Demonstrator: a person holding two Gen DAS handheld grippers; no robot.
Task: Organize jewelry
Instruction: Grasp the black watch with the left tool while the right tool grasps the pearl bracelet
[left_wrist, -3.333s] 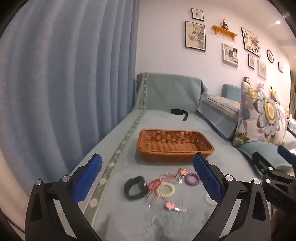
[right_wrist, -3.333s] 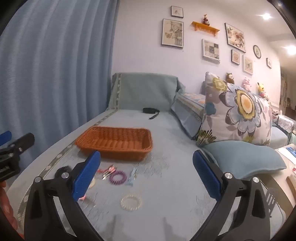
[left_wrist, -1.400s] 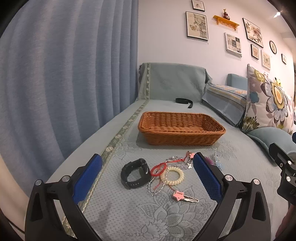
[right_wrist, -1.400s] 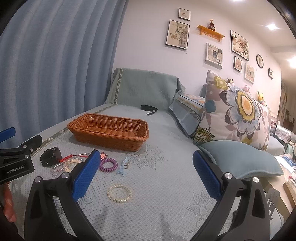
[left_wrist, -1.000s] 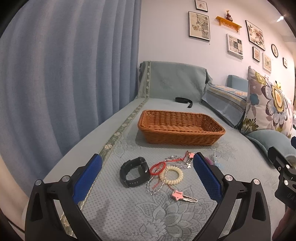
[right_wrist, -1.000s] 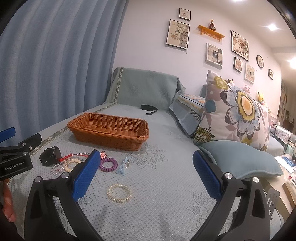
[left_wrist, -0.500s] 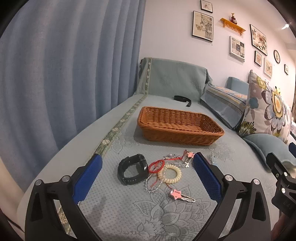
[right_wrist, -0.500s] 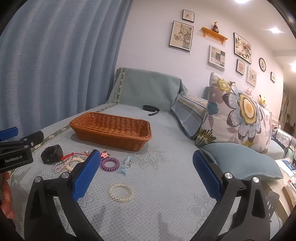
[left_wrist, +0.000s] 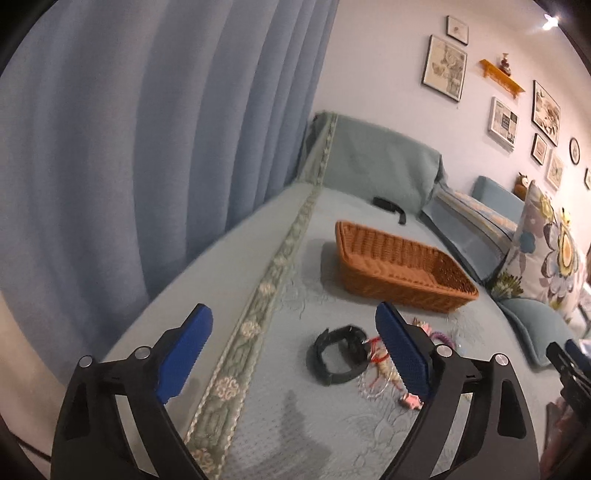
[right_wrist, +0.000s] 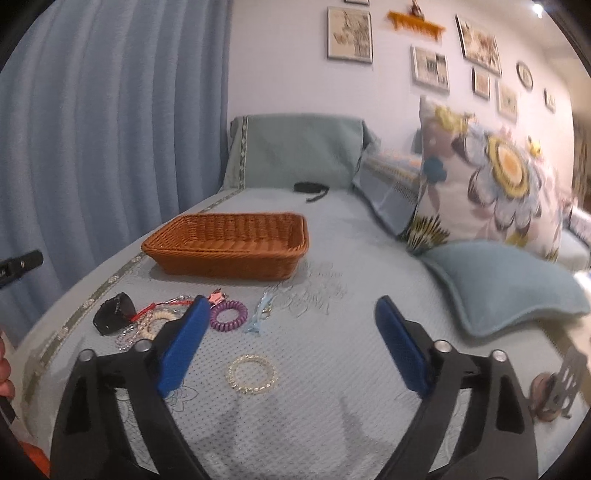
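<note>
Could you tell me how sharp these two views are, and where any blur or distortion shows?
Left wrist view: tilted and motion-smeared, so the black watch and wicker basket look soft. Right wrist view: steadier; the pearl bracelet and purple coil tie read clearly, though the floral pillow smears. In both, fisheye bends the edges.

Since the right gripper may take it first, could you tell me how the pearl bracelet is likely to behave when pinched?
The pearl bracelet lies flat as a thin ring of small beads, so it probably flexes and droops. Smooth beads may slip between the pads. It looks light.
</note>
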